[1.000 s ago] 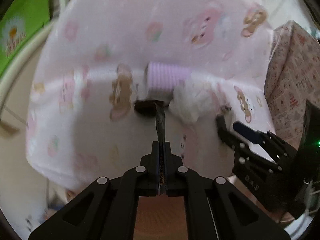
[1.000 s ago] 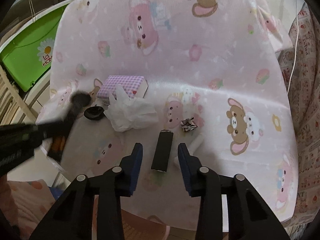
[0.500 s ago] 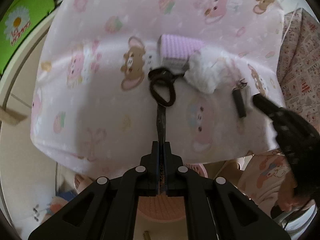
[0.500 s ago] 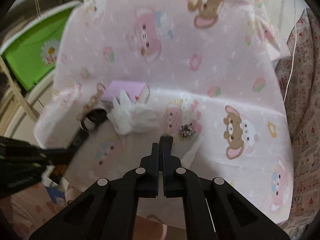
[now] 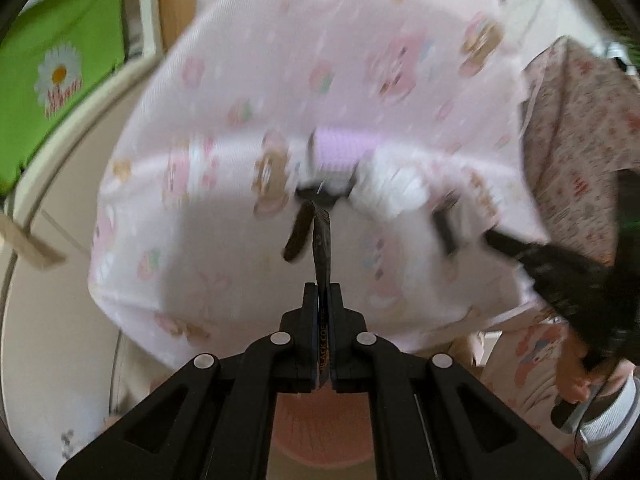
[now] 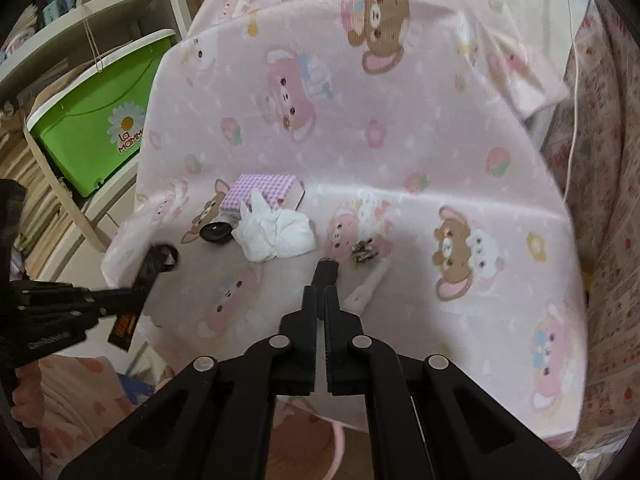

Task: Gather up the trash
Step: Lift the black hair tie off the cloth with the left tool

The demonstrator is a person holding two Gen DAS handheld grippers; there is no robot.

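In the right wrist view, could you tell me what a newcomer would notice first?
The pink cartoon-print cloth fills the view, with a crumpled white tissue beside a purple checked box left of centre. The right gripper is shut on a flat black wrapper, and a green bin stands at left.

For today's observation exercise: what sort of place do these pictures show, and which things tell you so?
Probably a home, perhaps a child's room: a pink cartoon-bear cloth covers the table, a green storage box sits on white shelves, and floral fabric hangs alongside.

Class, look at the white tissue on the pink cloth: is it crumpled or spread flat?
Crumpled. The white tissue stands in a bunched, creased heap against the purple checked box.
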